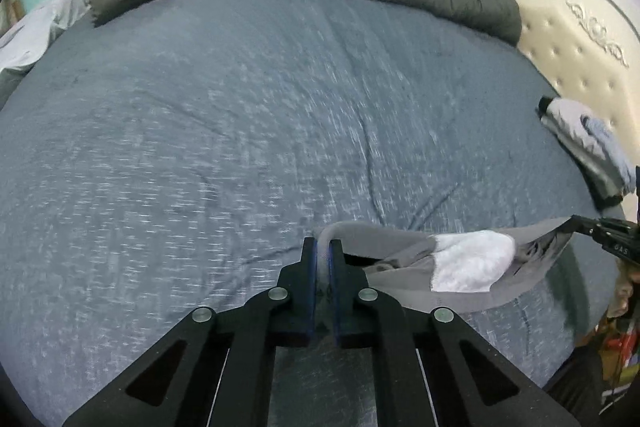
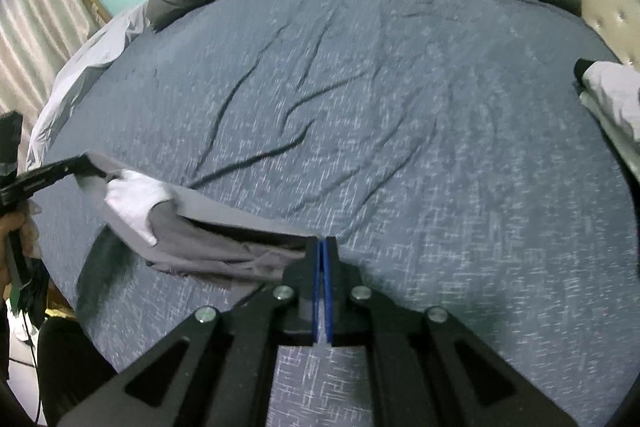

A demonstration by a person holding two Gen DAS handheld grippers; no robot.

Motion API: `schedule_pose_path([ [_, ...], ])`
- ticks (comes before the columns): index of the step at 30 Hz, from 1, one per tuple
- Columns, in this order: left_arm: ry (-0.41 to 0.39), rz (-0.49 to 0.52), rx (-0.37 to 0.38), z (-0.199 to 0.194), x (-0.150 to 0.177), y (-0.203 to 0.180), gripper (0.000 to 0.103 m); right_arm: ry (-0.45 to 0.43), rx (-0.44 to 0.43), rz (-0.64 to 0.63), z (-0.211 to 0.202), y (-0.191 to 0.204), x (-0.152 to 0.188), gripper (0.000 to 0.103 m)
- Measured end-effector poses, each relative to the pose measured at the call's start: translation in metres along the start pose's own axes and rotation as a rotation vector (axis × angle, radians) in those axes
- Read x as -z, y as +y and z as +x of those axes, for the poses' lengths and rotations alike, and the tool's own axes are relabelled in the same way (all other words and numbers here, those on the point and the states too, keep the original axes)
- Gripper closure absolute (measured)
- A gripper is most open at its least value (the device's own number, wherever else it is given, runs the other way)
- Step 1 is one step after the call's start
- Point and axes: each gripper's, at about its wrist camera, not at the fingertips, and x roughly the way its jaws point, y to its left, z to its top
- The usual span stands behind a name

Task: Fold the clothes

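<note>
Blue bed sheet (image 1: 200, 131) below | my left gripper (image 1: 324, 247) and right gripper (image 2: 322, 245) jaws pinching grey garment (image 1: 404, 263) edge | keep it taut, lift evenly before folding

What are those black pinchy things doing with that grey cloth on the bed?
A person is folding clothes with two tongs. The left tongs and the right tongs each pinch one end of a grey-and-white garment, stretched between them just above the blue bed sheet. Some already folded clothes sit near the headboard.
</note>
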Motion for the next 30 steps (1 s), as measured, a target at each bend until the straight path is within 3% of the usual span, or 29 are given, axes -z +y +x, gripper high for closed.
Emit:
schedule_pose_path([
  [16,-0.104,0.003,0.049,-0.072,-0.021,-0.010,0.098,-0.139,-0.005,-0.014,-0.070,0.001,-0.039,0.102],
  [30,-0.208,0.072,0.081,-0.173,-0.041,-0.039,0.098,-0.256,-0.026,-0.135,-0.178,0.021,-0.072,0.102],
])
